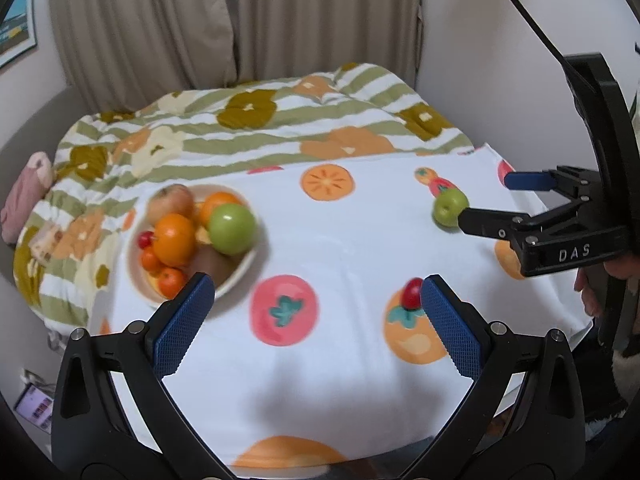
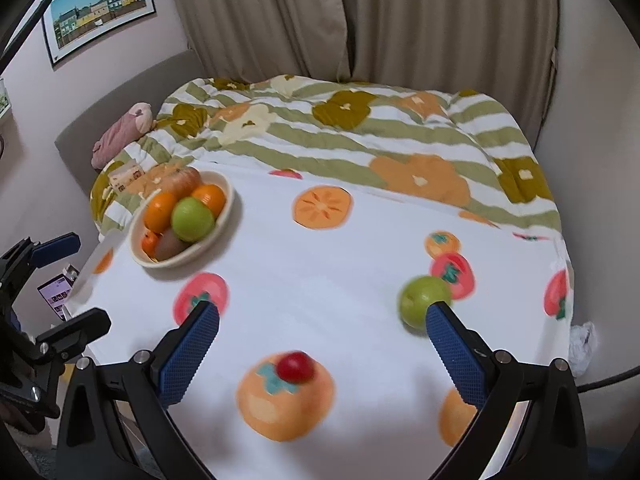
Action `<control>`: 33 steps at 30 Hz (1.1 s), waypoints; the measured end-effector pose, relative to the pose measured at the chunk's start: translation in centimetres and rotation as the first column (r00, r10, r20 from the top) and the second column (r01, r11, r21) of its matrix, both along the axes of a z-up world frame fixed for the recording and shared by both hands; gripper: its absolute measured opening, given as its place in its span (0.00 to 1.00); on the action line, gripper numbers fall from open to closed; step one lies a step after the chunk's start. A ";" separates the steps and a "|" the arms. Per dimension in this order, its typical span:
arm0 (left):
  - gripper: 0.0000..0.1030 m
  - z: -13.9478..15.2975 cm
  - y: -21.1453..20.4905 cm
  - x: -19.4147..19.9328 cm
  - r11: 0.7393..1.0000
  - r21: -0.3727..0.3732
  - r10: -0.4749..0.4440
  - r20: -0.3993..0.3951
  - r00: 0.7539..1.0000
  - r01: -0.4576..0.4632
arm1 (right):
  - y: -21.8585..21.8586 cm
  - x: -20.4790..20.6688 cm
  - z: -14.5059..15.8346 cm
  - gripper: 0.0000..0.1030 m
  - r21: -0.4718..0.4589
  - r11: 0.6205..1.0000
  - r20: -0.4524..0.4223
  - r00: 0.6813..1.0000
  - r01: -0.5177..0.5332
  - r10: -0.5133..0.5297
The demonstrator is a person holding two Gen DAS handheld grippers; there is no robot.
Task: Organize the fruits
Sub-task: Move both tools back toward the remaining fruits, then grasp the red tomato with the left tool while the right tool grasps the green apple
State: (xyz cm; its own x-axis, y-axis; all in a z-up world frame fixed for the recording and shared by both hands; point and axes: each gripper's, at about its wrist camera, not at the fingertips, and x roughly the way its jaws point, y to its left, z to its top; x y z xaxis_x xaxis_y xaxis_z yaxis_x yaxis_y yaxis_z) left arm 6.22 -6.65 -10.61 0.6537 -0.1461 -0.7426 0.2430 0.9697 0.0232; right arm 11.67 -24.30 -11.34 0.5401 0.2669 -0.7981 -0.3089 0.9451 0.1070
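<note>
A cream bowl [image 1: 239,274] [image 2: 228,196] at the left of the white fruit-print cloth holds oranges, a green apple [image 1: 232,229] [image 2: 192,219], a peach-coloured fruit and small red fruits. A loose green apple [image 1: 449,207] [image 2: 424,300] lies at the right. A small red fruit [image 1: 412,293] [image 2: 295,366] lies near the front. My left gripper [image 1: 316,320] is open and empty above the cloth, between bowl and red fruit. My right gripper [image 2: 322,356] is open and empty; the red fruit sits between its fingers and the loose apple is just beyond its right fingertip [image 2: 440,316]. It also shows in the left wrist view [image 1: 486,198].
The white cloth [image 1: 360,232] [image 2: 320,264] covers a table against a bed with a green-striped floral quilt [image 1: 260,128] [image 2: 360,128]. A pink plush [image 1: 24,196] [image 2: 120,136] lies at the bed's left. Curtains hang behind. A lit screen [image 2: 58,296] sits below the table's left edge.
</note>
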 end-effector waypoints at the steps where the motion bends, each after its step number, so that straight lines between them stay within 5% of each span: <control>1: 1.00 -0.3 -0.6 0.0 1.000 0.000 -0.006 -0.006 1.000 0.006 | -0.5 0.1 -0.3 1.00 -0.007 1.000 -0.010 1.000 -0.003 0.003; 14: 0.98 -6.2 -7.6 1.2 0.997 0.033 -0.066 -0.097 0.993 0.070 | -4.8 1.2 -5.1 1.00 -0.095 0.995 -0.048 0.999 -0.027 0.022; 24: 0.63 -10.5 -9.6 2.8 0.996 0.062 -0.058 -0.185 0.981 0.071 | -5.8 3.5 -7.9 0.98 -0.038 0.999 -0.083 0.996 -0.019 0.016; 33: 0.59 -12.4 -10.0 3.4 0.996 0.044 -0.066 -0.223 0.973 0.078 | -5.9 4.7 -9.6 0.85 -0.025 0.999 -0.105 0.994 -0.020 0.017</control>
